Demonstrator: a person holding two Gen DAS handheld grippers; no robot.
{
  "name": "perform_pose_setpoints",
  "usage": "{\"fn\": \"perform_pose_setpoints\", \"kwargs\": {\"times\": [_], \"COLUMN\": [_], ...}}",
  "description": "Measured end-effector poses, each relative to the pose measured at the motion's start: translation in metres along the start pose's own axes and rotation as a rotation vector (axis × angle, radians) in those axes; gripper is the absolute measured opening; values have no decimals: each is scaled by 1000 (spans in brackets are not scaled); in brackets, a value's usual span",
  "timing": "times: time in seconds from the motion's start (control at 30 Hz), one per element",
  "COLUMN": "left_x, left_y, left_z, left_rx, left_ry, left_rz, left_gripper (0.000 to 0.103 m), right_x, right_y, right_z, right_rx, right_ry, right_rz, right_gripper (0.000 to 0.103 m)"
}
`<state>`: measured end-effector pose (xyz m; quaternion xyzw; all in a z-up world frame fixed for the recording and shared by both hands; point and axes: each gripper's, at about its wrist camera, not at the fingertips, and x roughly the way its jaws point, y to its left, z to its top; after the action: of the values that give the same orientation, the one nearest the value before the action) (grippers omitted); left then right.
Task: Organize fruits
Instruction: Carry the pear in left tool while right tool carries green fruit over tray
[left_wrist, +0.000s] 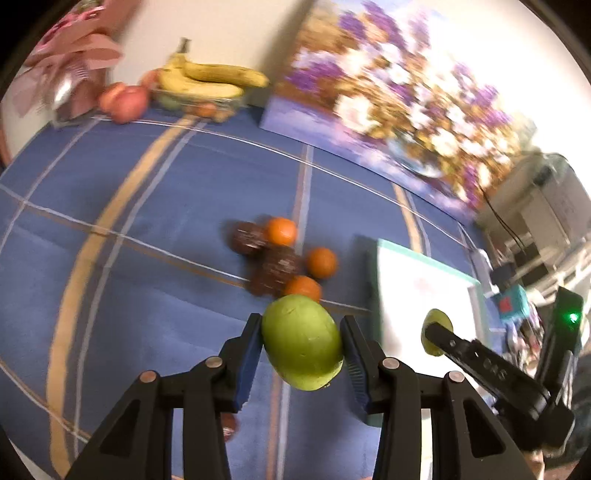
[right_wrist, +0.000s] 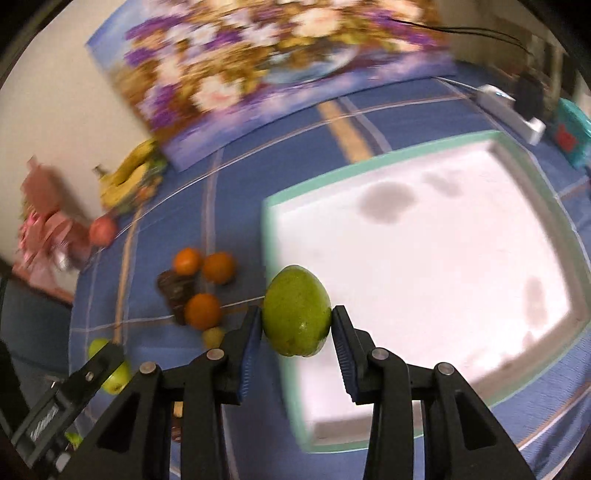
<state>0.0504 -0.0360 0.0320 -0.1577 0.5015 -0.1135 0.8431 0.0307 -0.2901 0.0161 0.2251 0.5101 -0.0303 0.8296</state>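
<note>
My left gripper (left_wrist: 301, 349) is shut on a green fruit (left_wrist: 301, 347), held above the blue cloth just left of the white tray (left_wrist: 417, 273). My right gripper (right_wrist: 295, 325) is shut on a second green fruit (right_wrist: 297, 312), held over the tray's (right_wrist: 424, 258) left rim. On the cloth lie three oranges (left_wrist: 281, 231) (right_wrist: 203, 311) and dark brown fruits (left_wrist: 275, 271) (right_wrist: 175, 288) in a cluster. The right gripper also shows in the left wrist view (left_wrist: 439, 334), and the left gripper in the right wrist view (right_wrist: 107, 363).
A bowl with bananas (left_wrist: 207, 79) and red apples (left_wrist: 125, 101) stands at the far edge by the wall. A flower painting (left_wrist: 391, 92) leans on the wall. A power strip (right_wrist: 511, 112) and a teal box (right_wrist: 570, 133) lie beyond the tray.
</note>
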Motion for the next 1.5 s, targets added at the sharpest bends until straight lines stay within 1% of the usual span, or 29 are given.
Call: {"fn": "perform_pose_setpoints", "kwargs": {"times": [0.2, 0.4, 0.57, 0.67, 0.73, 0.97, 1.17, 1.5], "left_x": [11, 26, 41, 49, 54, 70, 77, 89], "left_y": [-43, -83, -114, -136, -145, -150, -150, -147], "left_z": [-12, -26, -42, -54, -59, -65, -71, -78], "left_rx": [111, 222, 299, 386, 425, 447, 451, 460], "left_ry": [44, 94, 135, 137, 146, 163, 187, 220], "left_rz": [-31, -65, -117, -97, -95, -74, -58, -25], "left_gripper": [45, 45, 45, 45, 45, 45, 45, 45], "right_x": [-13, -23, -31, -33, -35, -30, -13, -9], "right_y": [-39, -73, -96, -106, -111, -122, -126, -128], "right_z": [8, 15, 16, 17, 16, 16, 12, 9], "right_rx": [82, 147, 201, 220, 225, 243, 249, 250], "right_ry": [-38, -62, -84, -95, -100, -94, -37, -24], "right_rz": [-105, -178, -200, -218, -225, -248, -259, -264], "right_gripper": [40, 40, 40, 40, 40, 40, 40, 40]}}
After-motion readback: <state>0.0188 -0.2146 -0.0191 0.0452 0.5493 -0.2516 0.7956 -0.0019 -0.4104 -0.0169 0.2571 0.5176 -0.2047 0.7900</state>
